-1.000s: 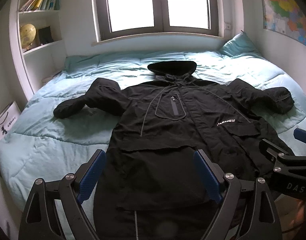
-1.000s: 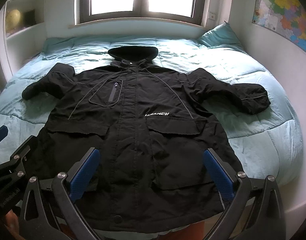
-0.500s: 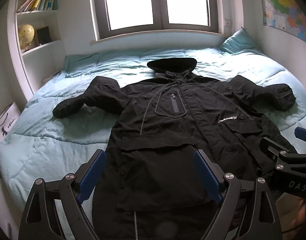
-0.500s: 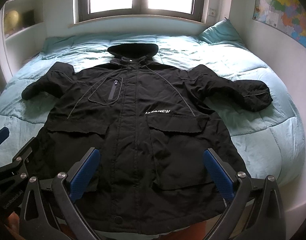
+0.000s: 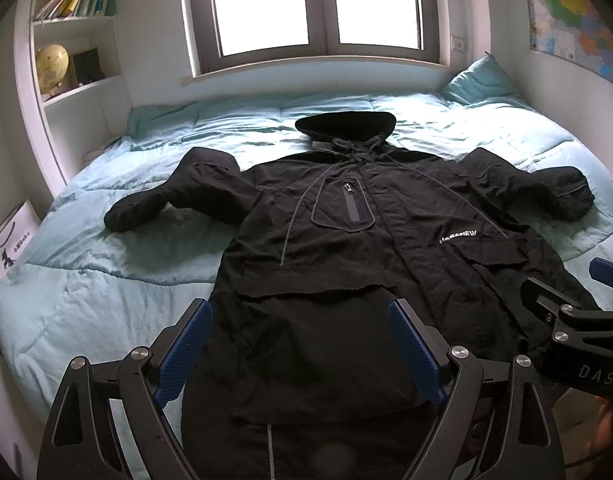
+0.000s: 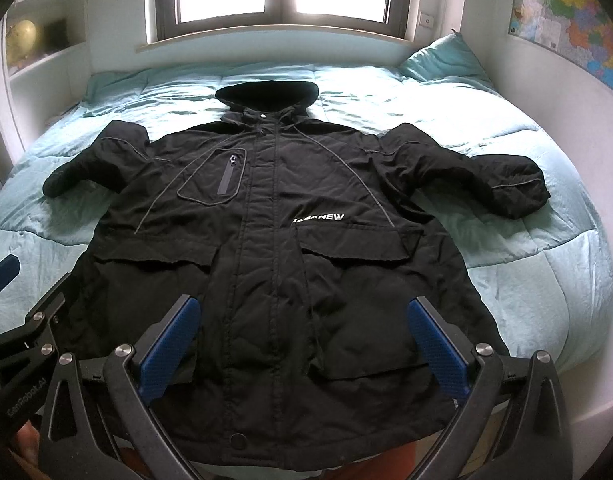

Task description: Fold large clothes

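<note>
A large black hooded jacket [image 5: 346, 264] lies flat, front up, on a bed with a light blue quilt [image 5: 106, 280]. Its hood points to the window and both sleeves are spread out. It fills the right wrist view [image 6: 274, 240] too. My left gripper [image 5: 298, 344] is open and empty above the jacket's lower left part. My right gripper [image 6: 302, 340] is open and empty above the hem, right of the left one. Each gripper shows at the edge of the other's view: the right one [image 5: 586, 312], the left one [image 6: 22, 320].
A window [image 5: 318, 12] is behind the bed. White shelves with books and a globe [image 5: 52, 68] stand at the left. A teal pillow [image 5: 482, 84] lies at the far right corner. A map [image 5: 574, 20] hangs on the right wall.
Both grippers have moved slightly forward over the jacket; the view has shifted a little. The jacket has not moved and both grippers stay open.
</note>
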The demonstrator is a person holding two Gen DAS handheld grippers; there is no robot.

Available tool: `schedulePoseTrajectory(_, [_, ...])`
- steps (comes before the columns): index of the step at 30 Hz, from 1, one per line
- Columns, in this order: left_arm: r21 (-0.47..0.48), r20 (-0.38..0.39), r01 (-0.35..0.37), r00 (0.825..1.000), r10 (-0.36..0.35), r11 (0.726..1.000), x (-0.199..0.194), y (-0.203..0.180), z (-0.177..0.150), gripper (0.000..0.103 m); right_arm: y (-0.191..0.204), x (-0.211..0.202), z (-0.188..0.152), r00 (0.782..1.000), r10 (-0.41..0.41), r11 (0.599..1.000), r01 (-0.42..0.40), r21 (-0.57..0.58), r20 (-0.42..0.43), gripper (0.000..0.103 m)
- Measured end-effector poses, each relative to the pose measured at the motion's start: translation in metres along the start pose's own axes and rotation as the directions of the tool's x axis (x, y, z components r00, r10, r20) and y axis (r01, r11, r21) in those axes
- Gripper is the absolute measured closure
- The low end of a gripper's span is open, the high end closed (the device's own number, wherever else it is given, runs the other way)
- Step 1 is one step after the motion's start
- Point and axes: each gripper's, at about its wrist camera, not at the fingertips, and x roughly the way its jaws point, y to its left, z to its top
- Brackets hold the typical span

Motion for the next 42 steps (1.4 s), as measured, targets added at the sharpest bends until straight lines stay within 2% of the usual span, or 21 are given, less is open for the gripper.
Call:
schedulePoseTrajectory(14, [-0.003, 0.003, 0.003, 1.0, -0.003, 1.0, 0.003, -0.002, 0.003, 0.013, -0.002, 0.003, 0.0, 1.0, 0.002, 1.0, -0.002, 0.003, -0.005, 0.0])
schedulePoseTrajectory(19, [-0.029, 0.021, 0.056, 0.998, -0.056, 0.998, 0.007, -0.017, 0.022, 0.013, -0.014, 0.004, 0.011, 1.0, 0.001, 1.0, -0.001, 0.006, 0.019, 0.0])
schedulePoseTrajectory(22, [-0.004, 0.043, 0.072, 0.997, -0.071, 0.997, 0.01, -0.036, 0.037, 0.013, -0.03, 0.003, 0.022, 0.999, -0.013, 1.0, 0.012, 0.019, 0.046, 0.0])
schedulePoseTrajectory(30, [0.073, 0.063, 0.136, 0.988, -0.14, 0.988, 0.033, -0.108, 0.081, 0.013, -0.107, 0.02, 0.06, 0.993, -0.083, 0.992, 0.075, 0.099, 0.083, 0.0])
schedulePoseTrajectory(35, [0.117, 0.041, 0.18, 0.982, -0.186, 0.977, 0.062, -0.166, 0.113, 0.013, -0.163, 0.041, 0.076, 0.982, -0.169, 0.979, 0.156, 0.129, 0.09, 0.0])
schedulePoseTrajectory(38, [0.142, 0.006, 0.226, 0.973, -0.229, 0.964, 0.085, -0.206, 0.13, 0.013, -0.205, 0.057, 0.083, 0.974, -0.213, 0.967, 0.199, 0.157, 0.076, 0.0])
schedulePoseTrajectory(42, [0.193, -0.004, 0.273, 0.961, -0.278, 0.942, 0.11, -0.261, 0.146, 0.013, -0.272, 0.074, 0.092, 0.959, -0.27, 0.947, 0.248, 0.206, 0.084, 0.0])
